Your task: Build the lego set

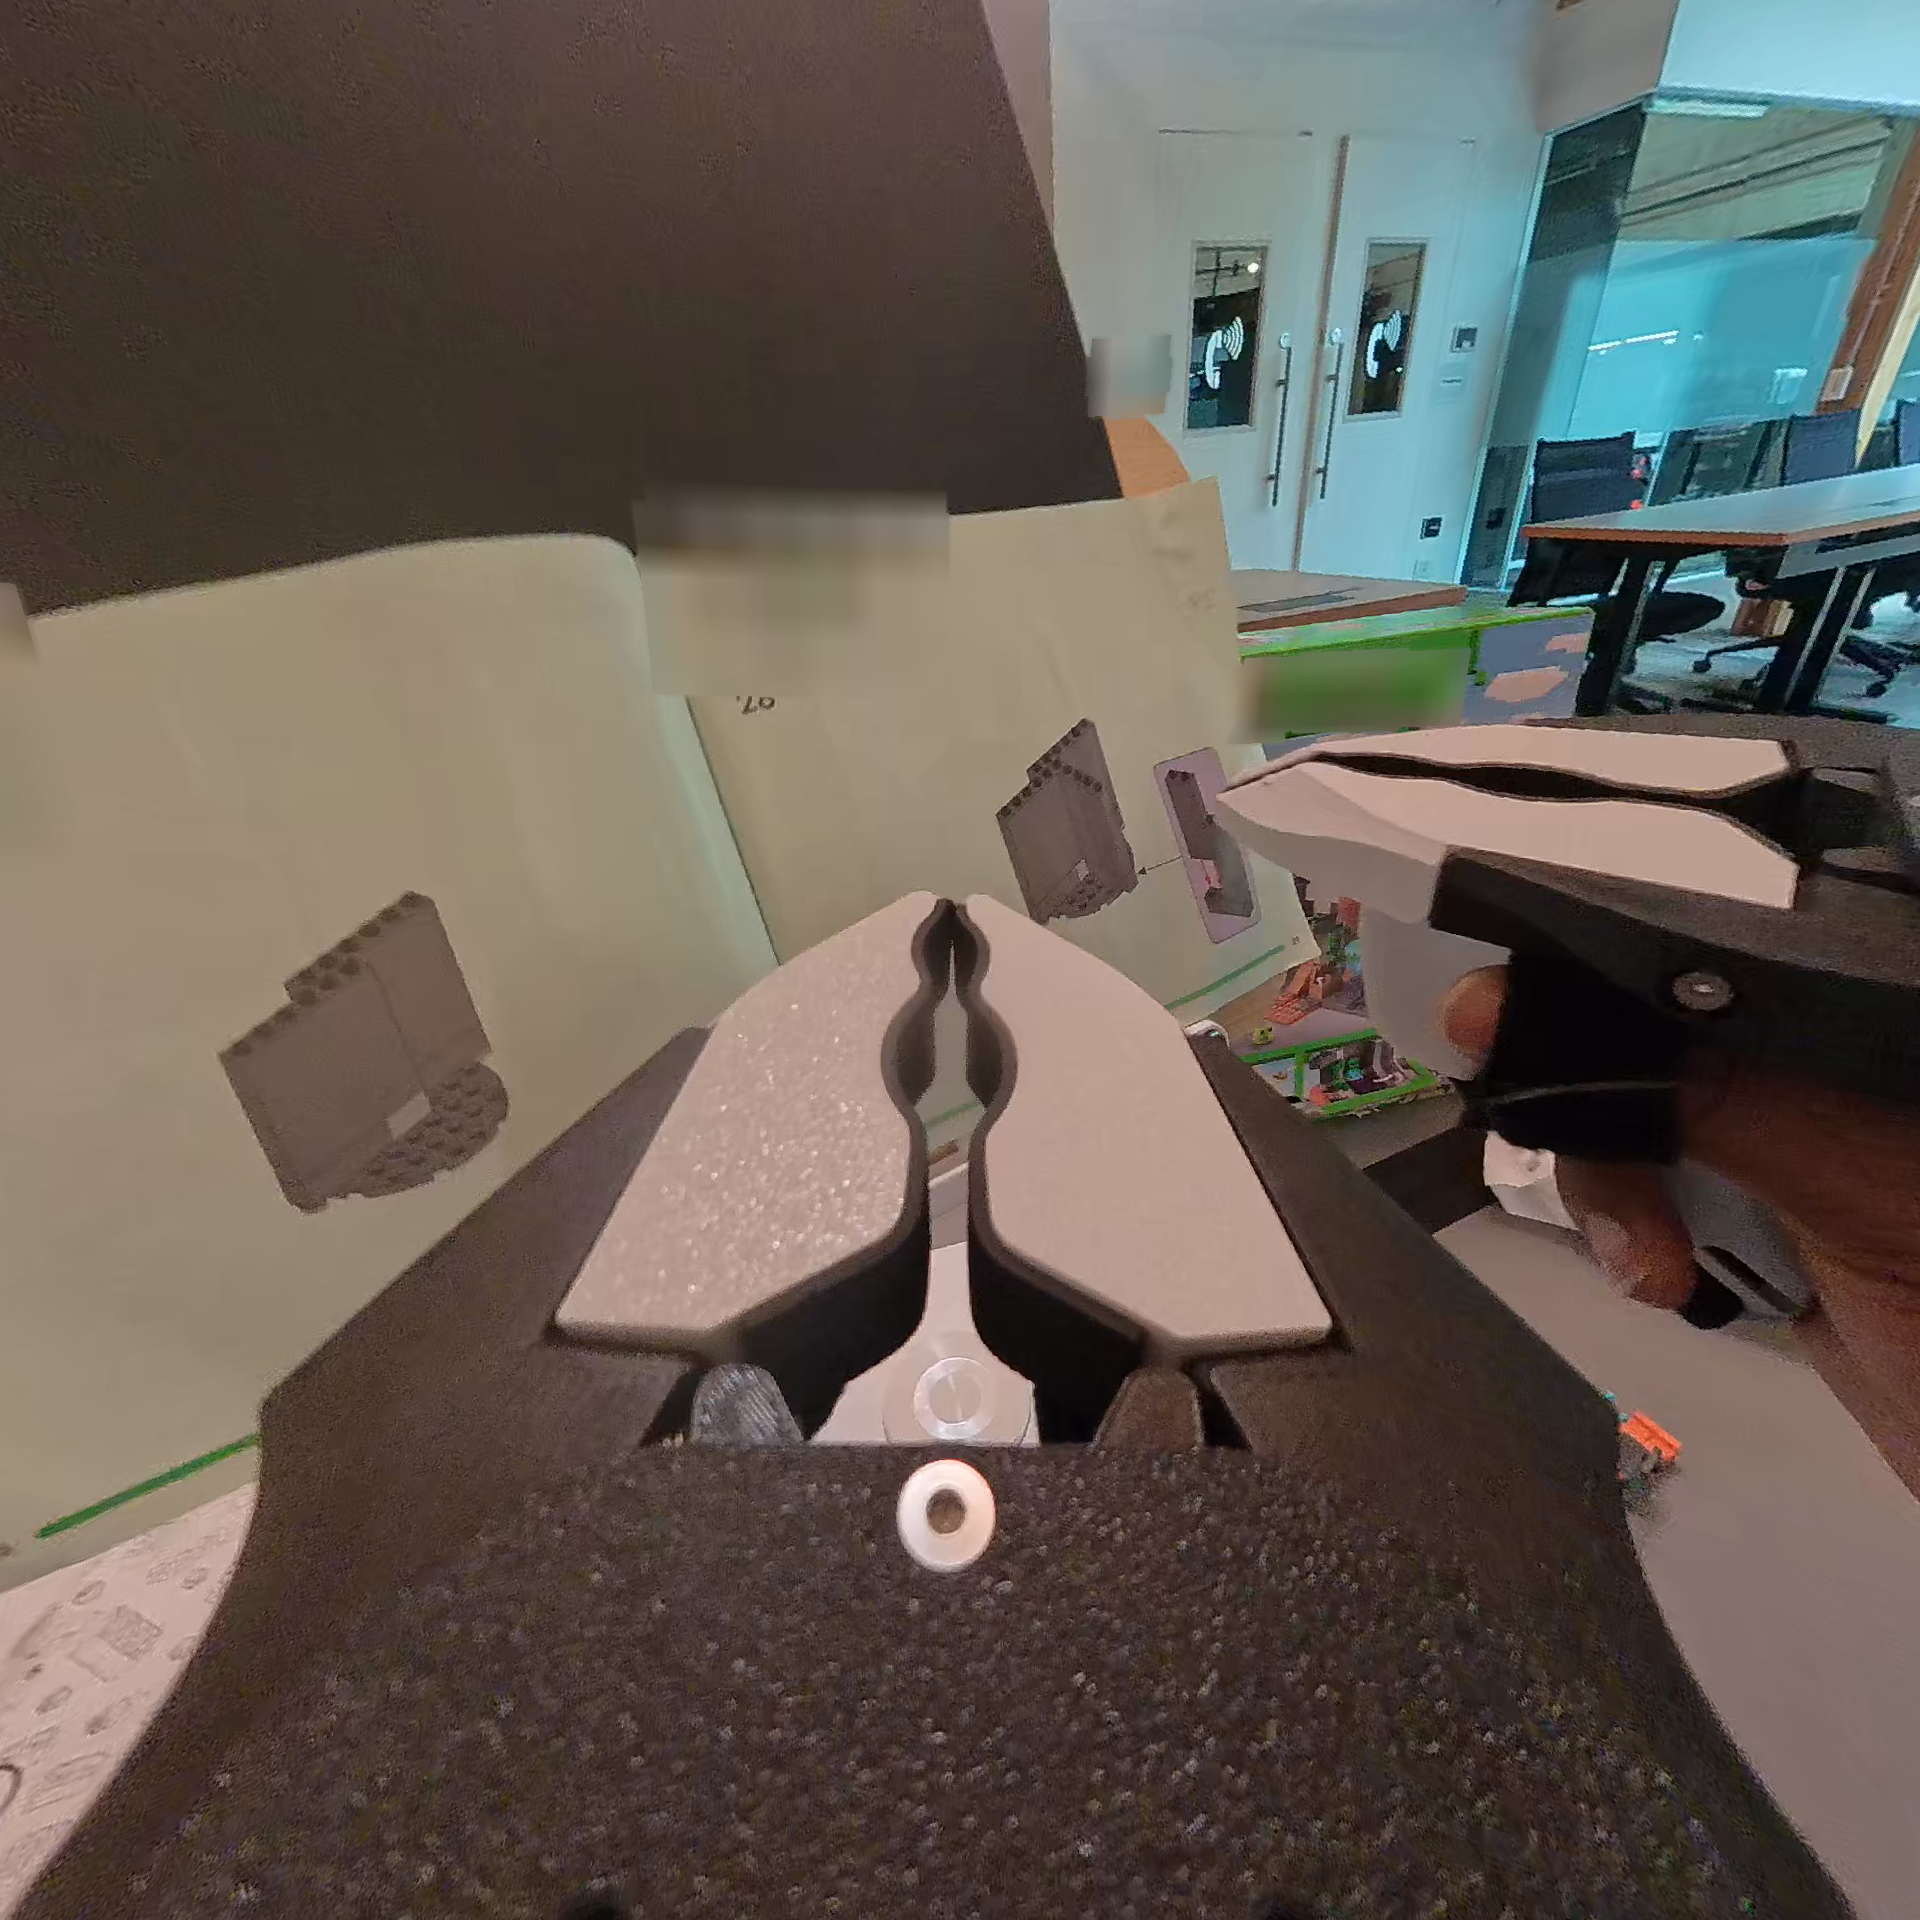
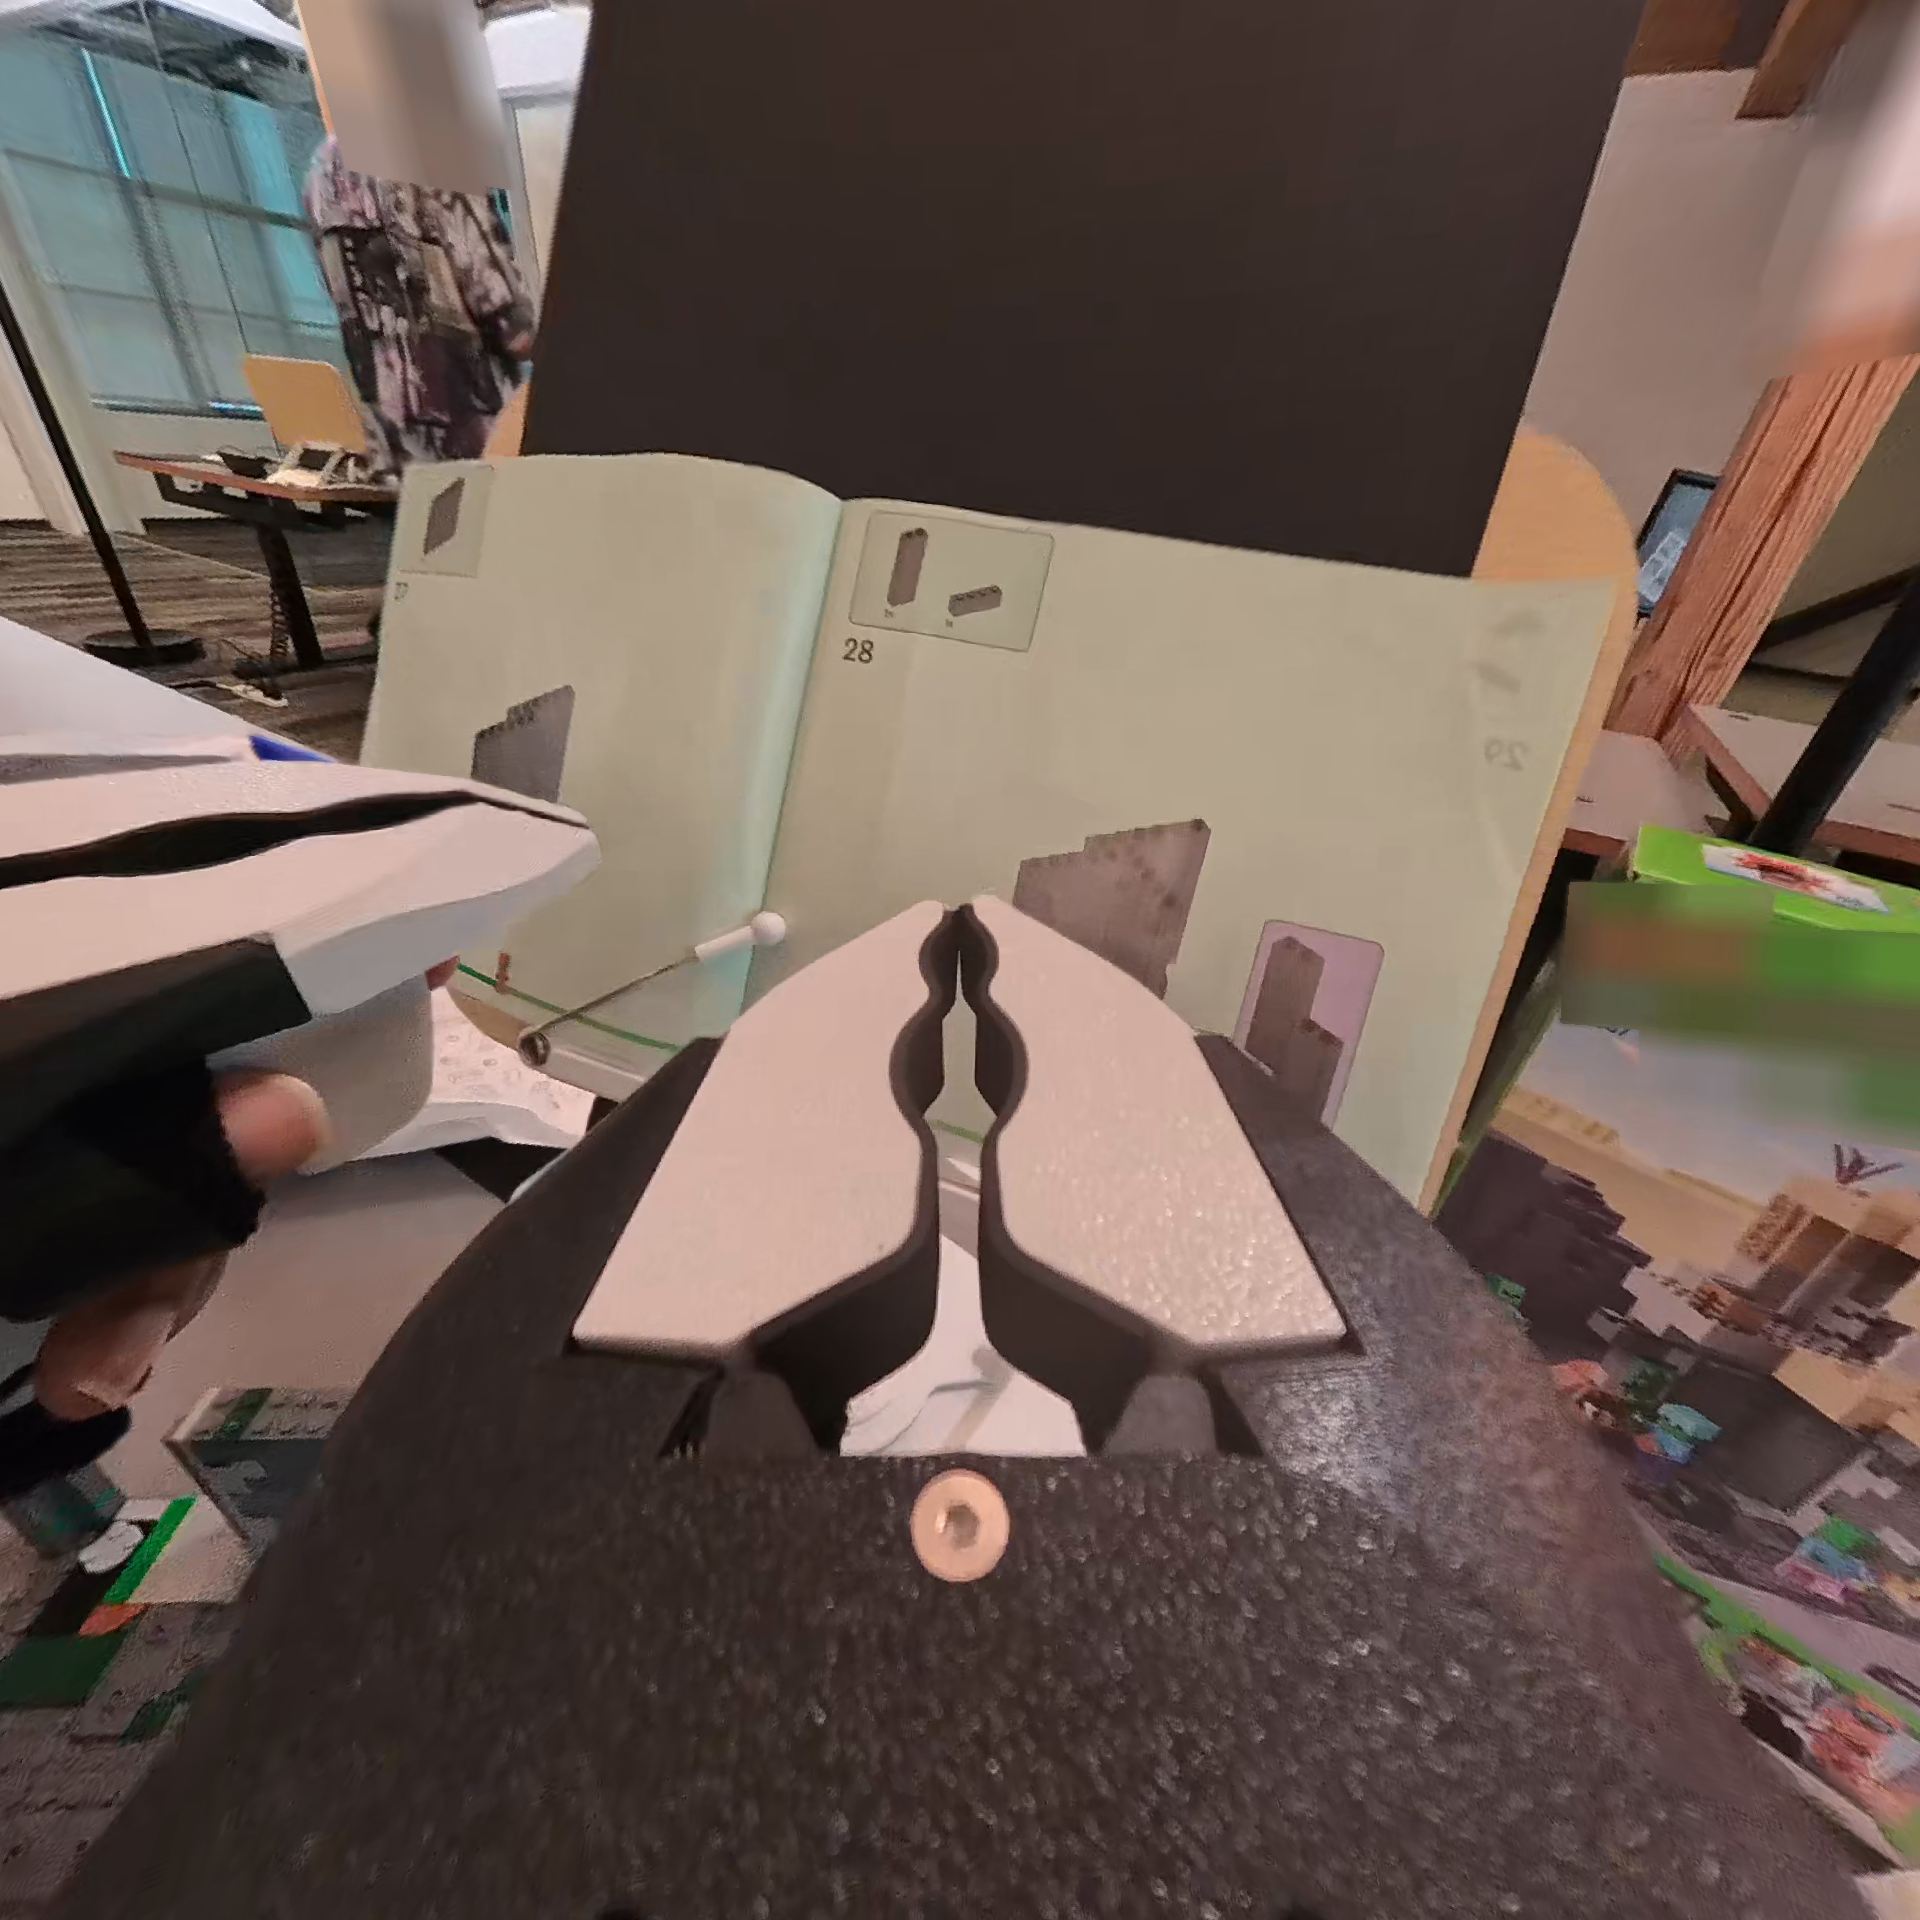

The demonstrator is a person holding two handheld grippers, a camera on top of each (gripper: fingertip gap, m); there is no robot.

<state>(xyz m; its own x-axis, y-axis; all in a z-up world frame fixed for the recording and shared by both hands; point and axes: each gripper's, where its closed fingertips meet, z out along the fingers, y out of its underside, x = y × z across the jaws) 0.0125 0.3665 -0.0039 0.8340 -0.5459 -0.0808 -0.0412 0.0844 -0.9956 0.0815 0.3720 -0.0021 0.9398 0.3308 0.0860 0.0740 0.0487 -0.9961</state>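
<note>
I have both tools raised and level, pointing at the open instruction booklet (image 2: 1039,748) propped upright against a dark board (image 2: 1039,260) at the back of the bench (image 1: 1766,1558). The left hand-held gripper (image 1: 958,920) is clenched, tips meeting with nothing between them. The right hand-held gripper (image 2: 958,914) is likewise clenched and empty; in the left wrist view it reaches in from the side, a gloved hand (image 1: 1621,1132) wrapped on its grip. The booklet's pale green pages show grey brick walls. The green lego box (image 2: 1714,1351) stands just right of the booklet. A small orange piece (image 1: 1647,1444), possibly a brick, lies on the bench beside my left tool, too blurred to be sure.
</note>
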